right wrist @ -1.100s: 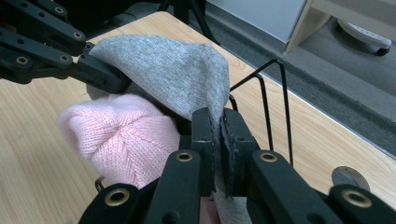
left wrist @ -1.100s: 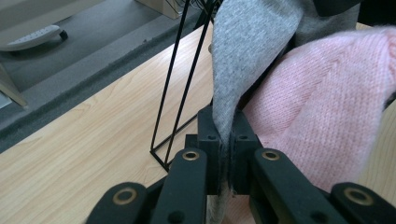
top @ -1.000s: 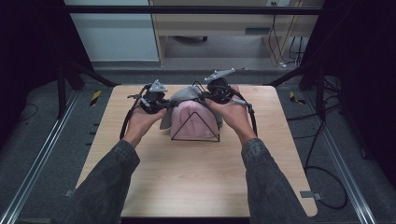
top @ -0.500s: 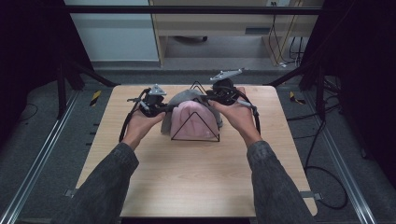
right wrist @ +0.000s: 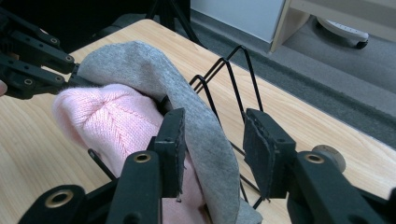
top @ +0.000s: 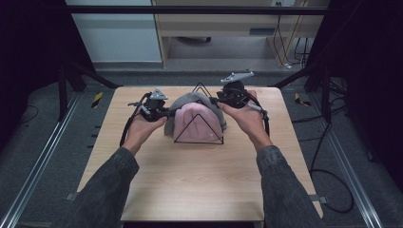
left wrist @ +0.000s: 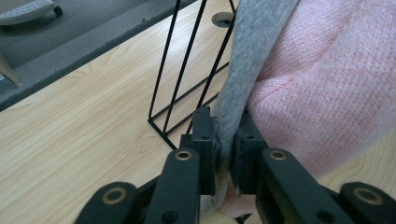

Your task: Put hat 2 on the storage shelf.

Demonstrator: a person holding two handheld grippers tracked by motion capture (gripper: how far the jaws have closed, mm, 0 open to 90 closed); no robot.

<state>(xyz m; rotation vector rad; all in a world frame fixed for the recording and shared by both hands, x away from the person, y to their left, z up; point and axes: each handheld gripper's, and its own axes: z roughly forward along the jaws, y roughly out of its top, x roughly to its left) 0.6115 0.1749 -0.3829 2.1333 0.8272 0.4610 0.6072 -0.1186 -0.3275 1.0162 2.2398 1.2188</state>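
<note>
On the pale wooden bench (top: 190, 180), a grey cloth (top: 195, 102) draped over a pink knit hat (top: 196, 124) on a black wire rack (top: 202, 88) is pinched at its edge by the left tongs (left wrist: 227, 144), while the right tongs (right wrist: 212, 144) are spread around its opposite edge.

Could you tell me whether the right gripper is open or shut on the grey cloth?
Open. In its own view the right gripper has jaws standing apart, a clear gap between them; the grey cloth lies against one pad only, unclamped.

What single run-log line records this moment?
left gripper: shut on grey hat | right gripper: open, jaws astride grey hat | pink knit hat: on black wire rack
</note>
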